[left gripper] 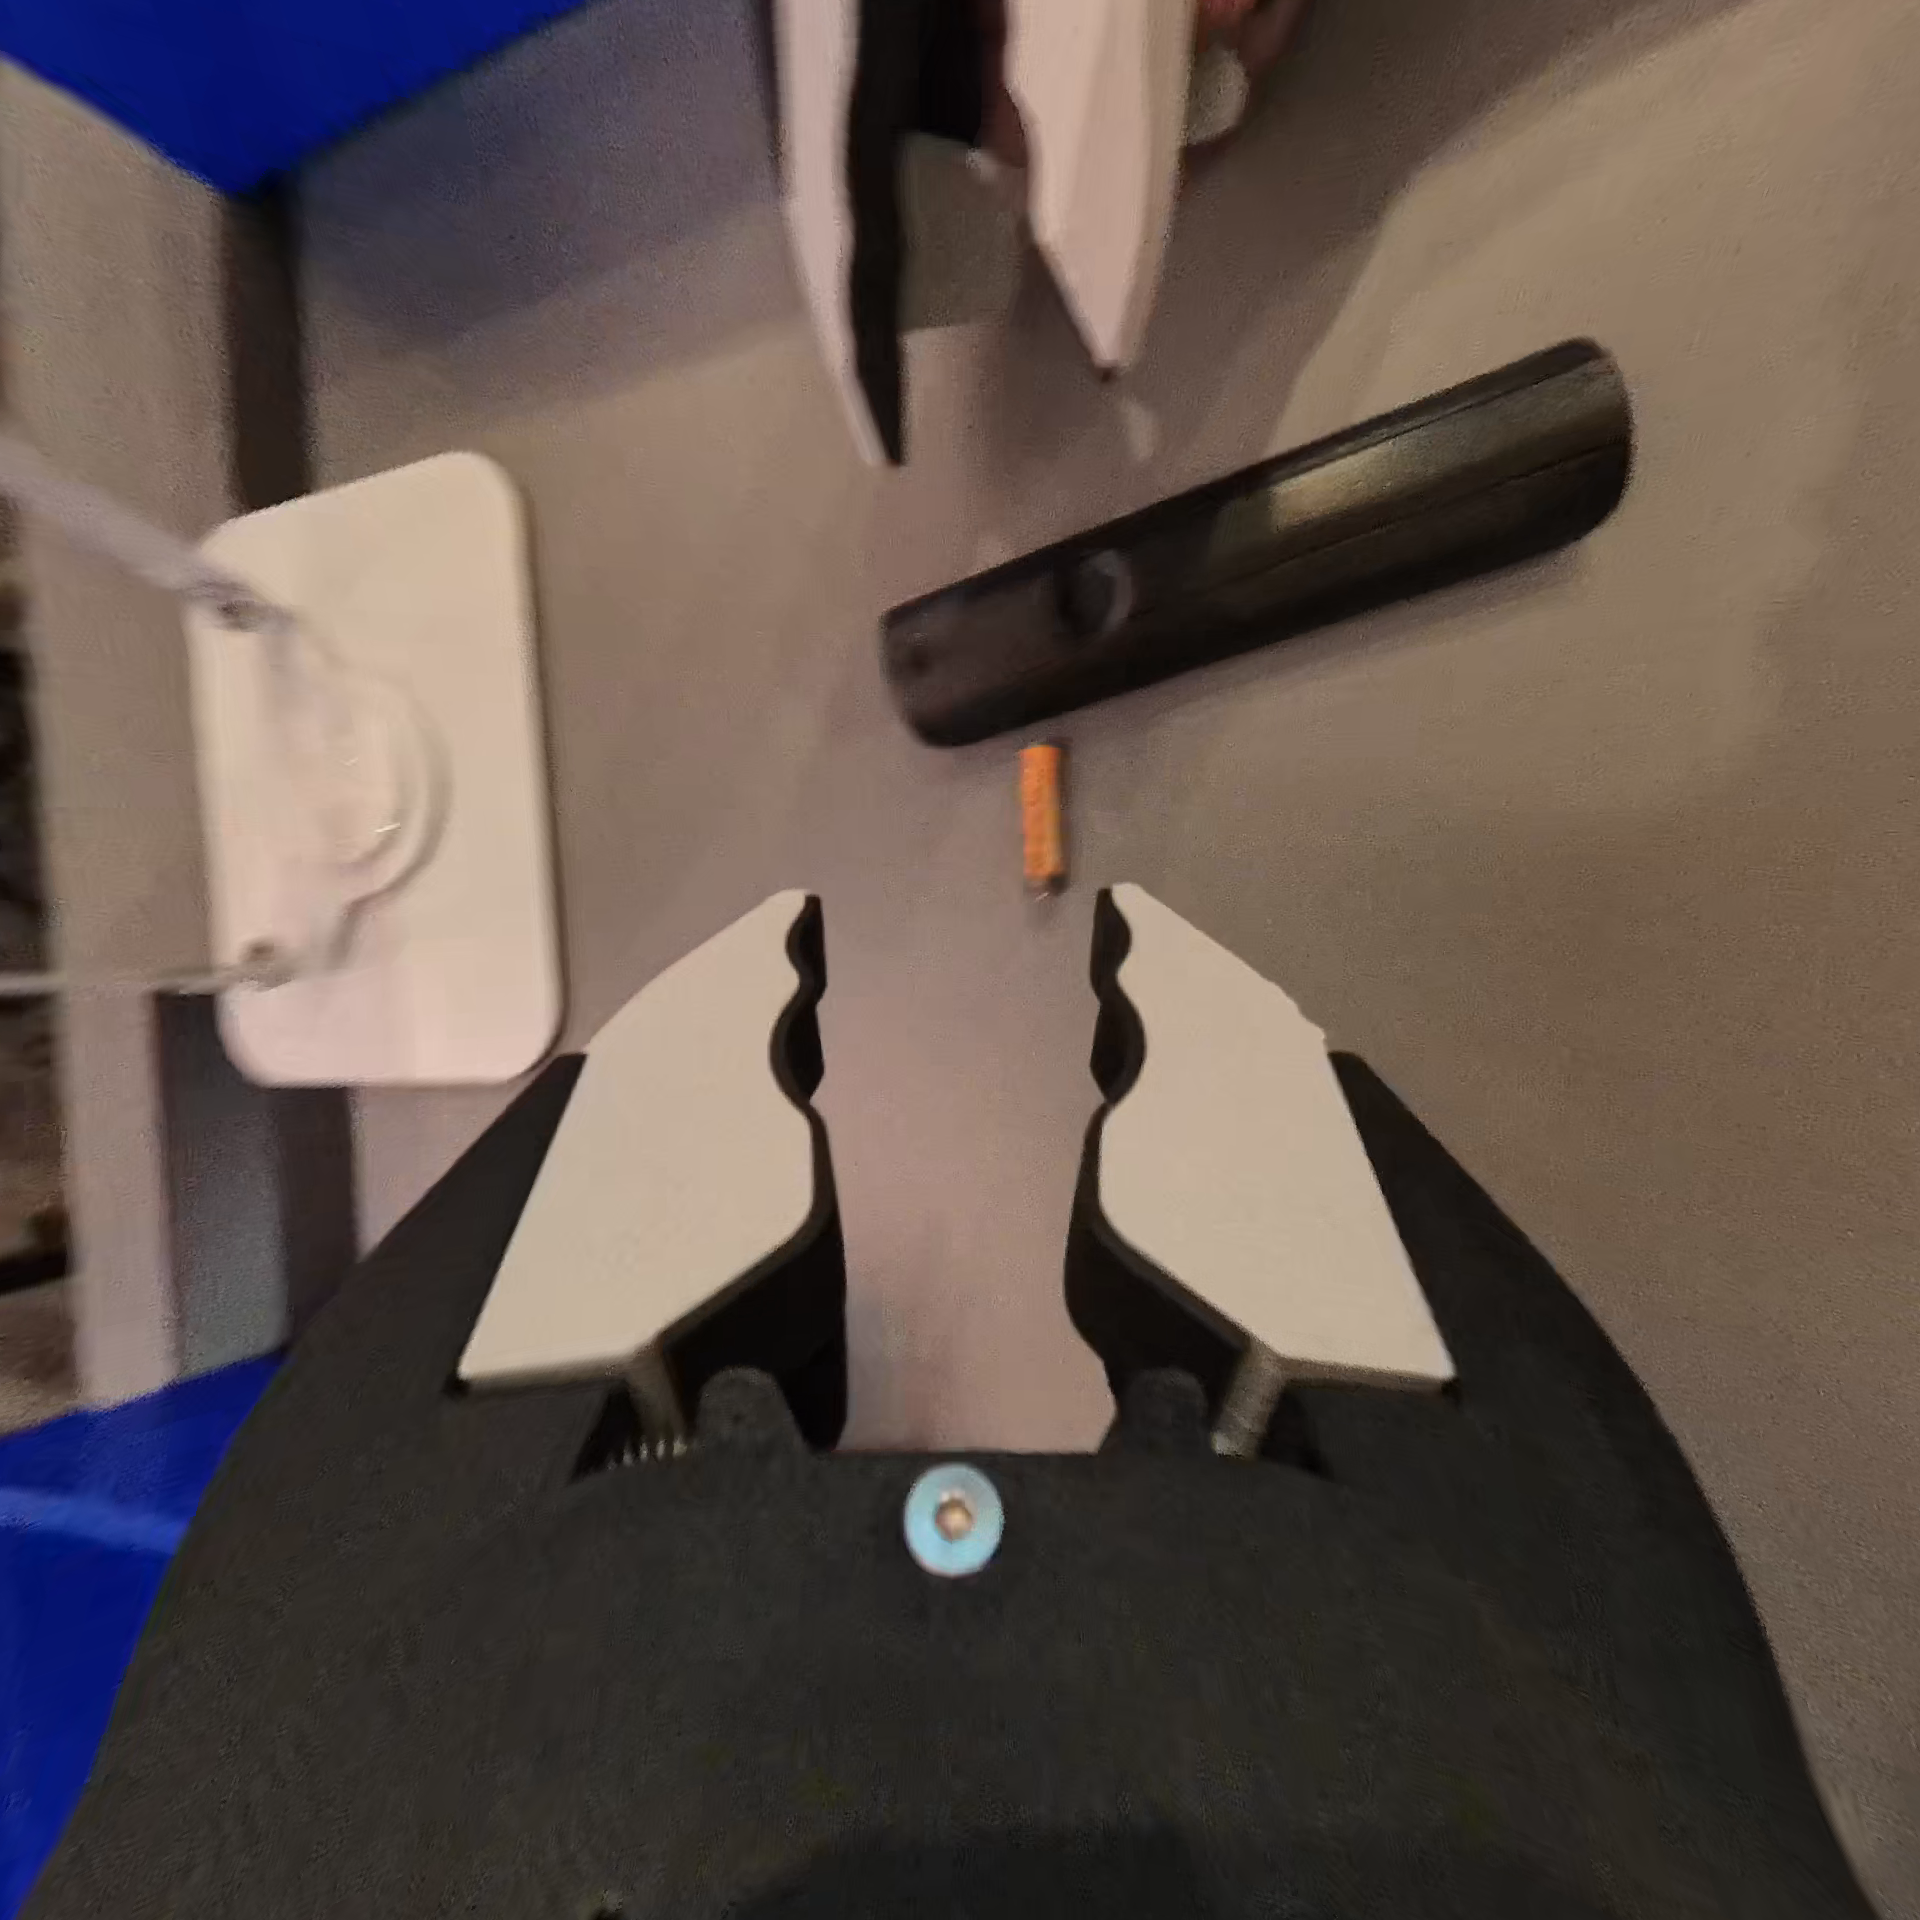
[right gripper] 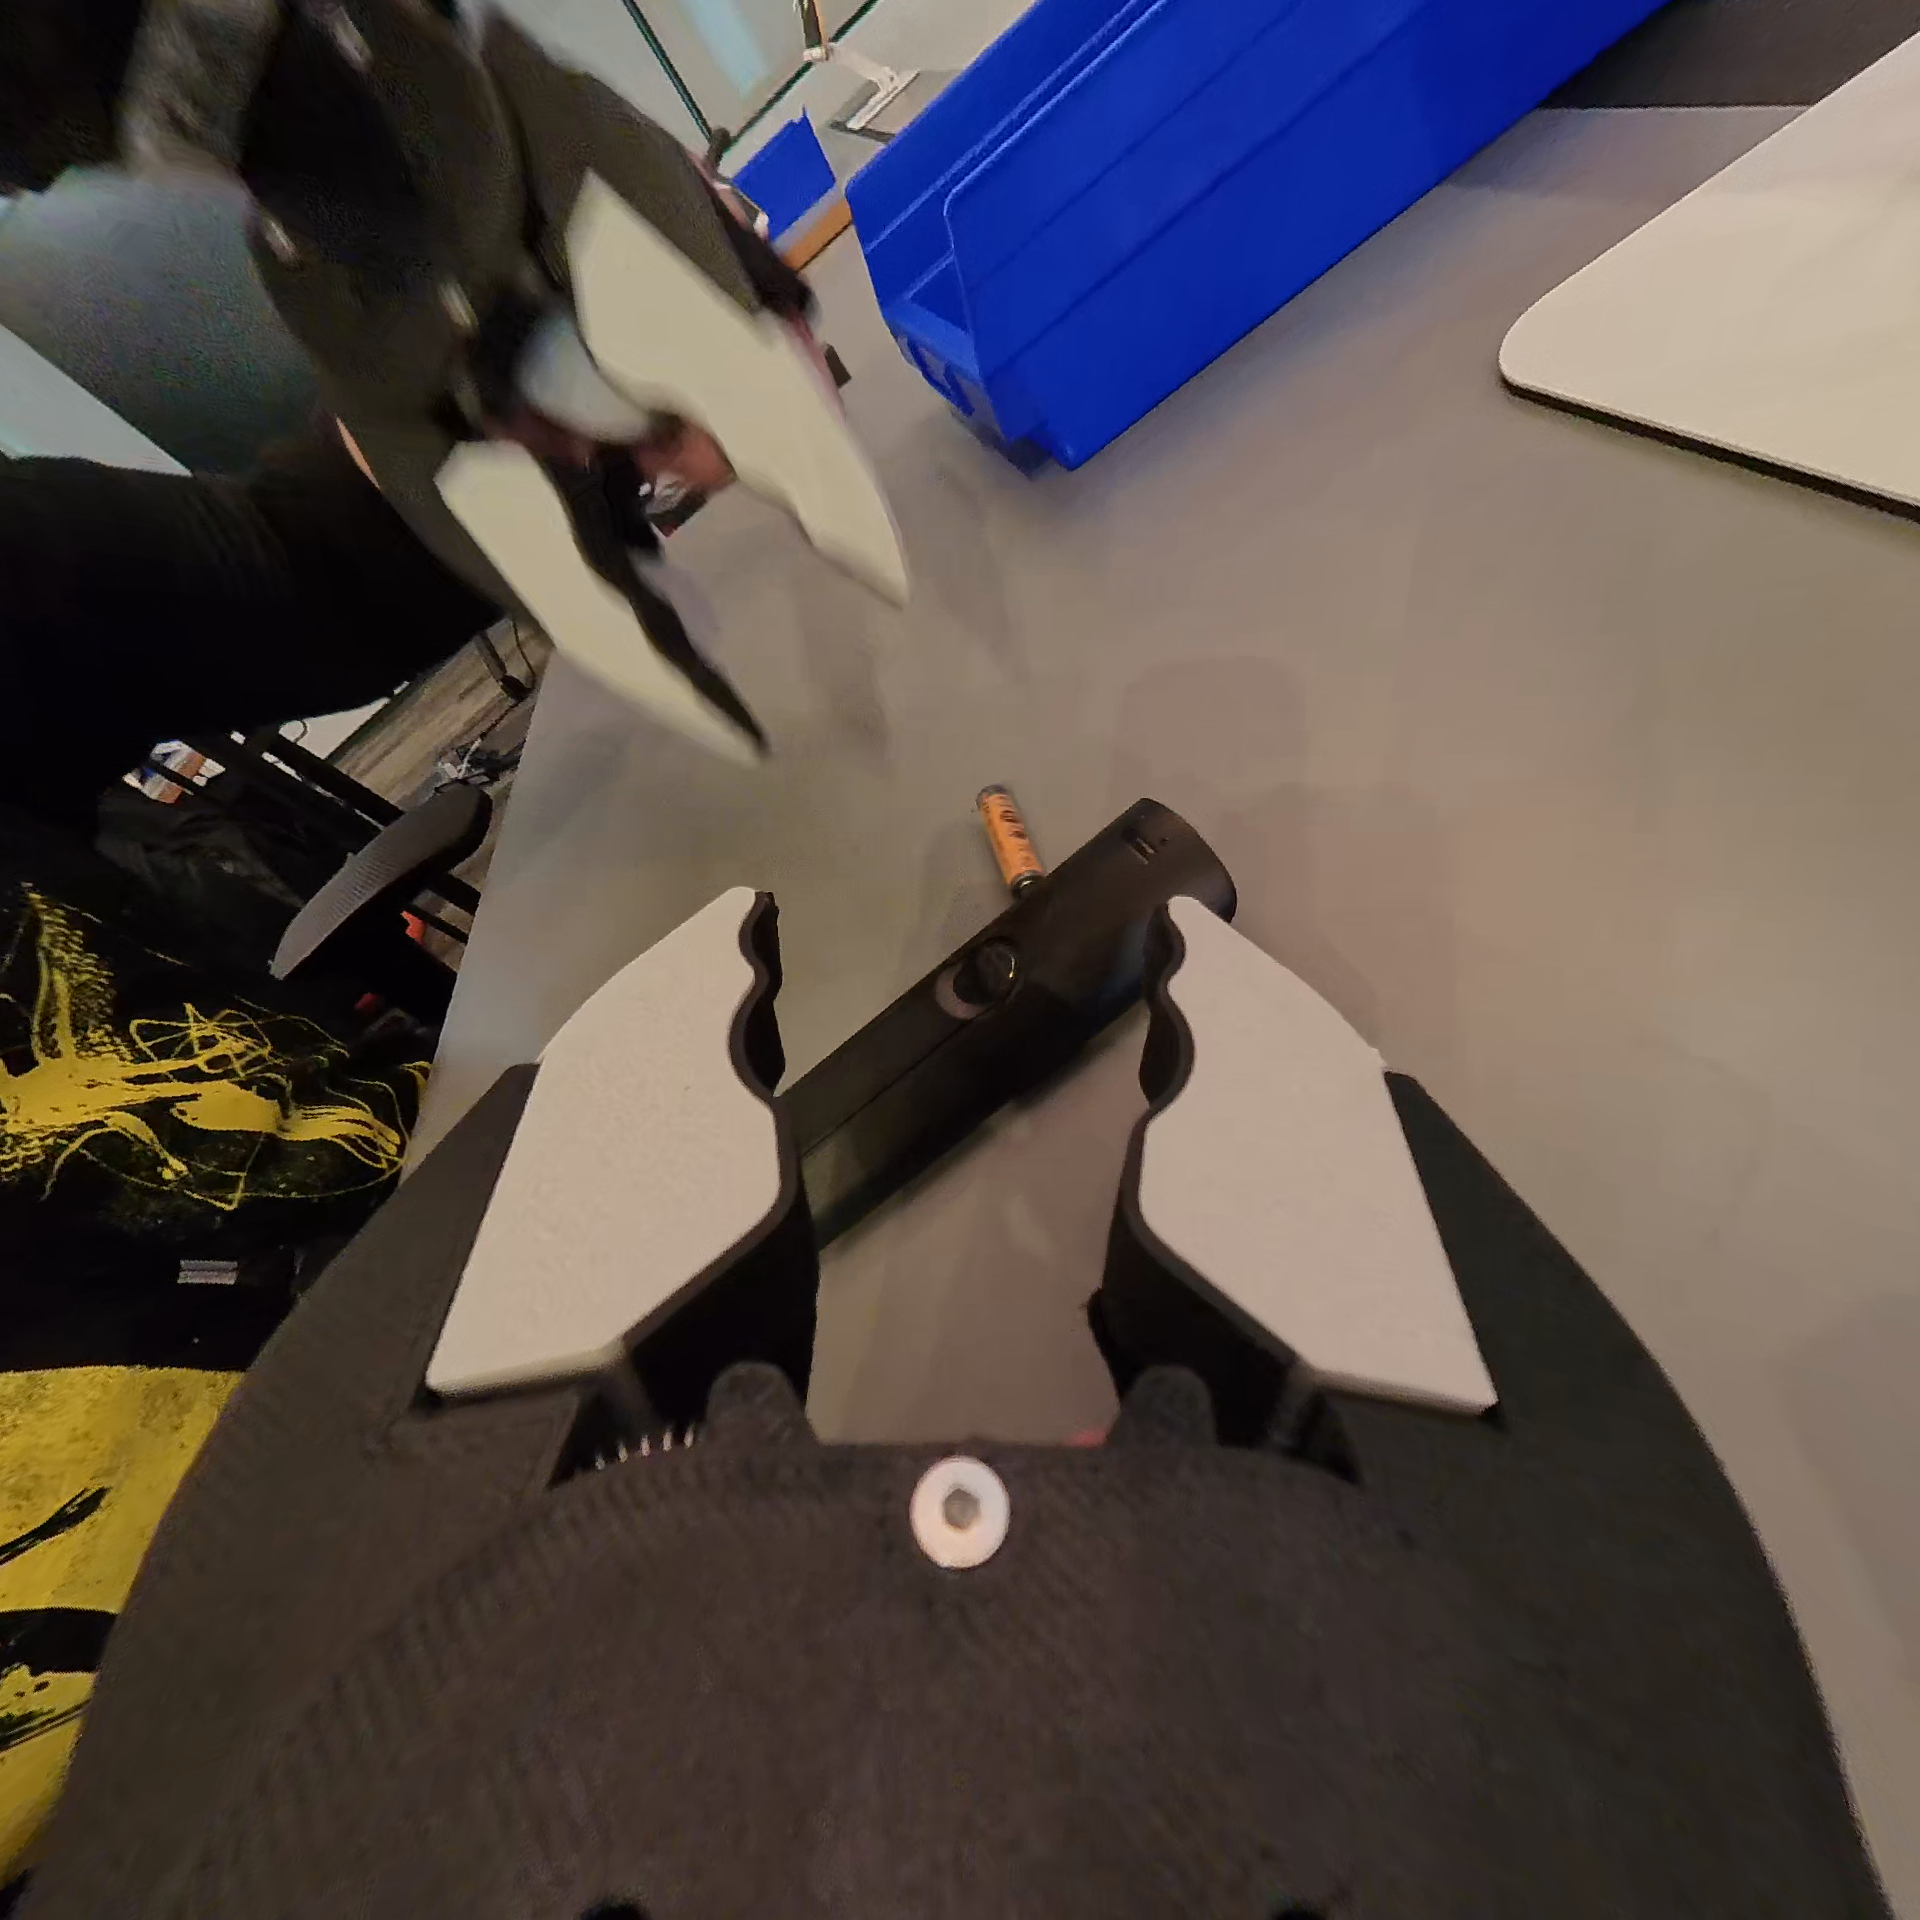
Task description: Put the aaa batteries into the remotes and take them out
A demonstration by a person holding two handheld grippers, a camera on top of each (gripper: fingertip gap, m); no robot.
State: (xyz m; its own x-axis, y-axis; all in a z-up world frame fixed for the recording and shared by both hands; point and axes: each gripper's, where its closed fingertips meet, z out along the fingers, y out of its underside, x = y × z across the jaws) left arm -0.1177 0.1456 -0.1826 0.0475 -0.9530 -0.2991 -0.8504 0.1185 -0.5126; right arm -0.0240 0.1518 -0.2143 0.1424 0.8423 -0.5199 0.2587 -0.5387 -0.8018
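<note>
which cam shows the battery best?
Left wrist view: the battery lies whole and unobstructed on the table, just ahead of the open left gripper, next to the remote. Right wrist view shows it too, sharper but foreshortened, beyond the remote.

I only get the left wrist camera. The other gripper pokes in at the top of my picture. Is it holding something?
Observer: No. The right gripper is open and empty, with the black remote lying on the table in the gap between its fingers.
Operator: What's past the table's edge?
Observer: A black chair stands there.
Operator: And the blue bits in my corners?
Observer: At least one is a blue bin standing on the table.
</note>
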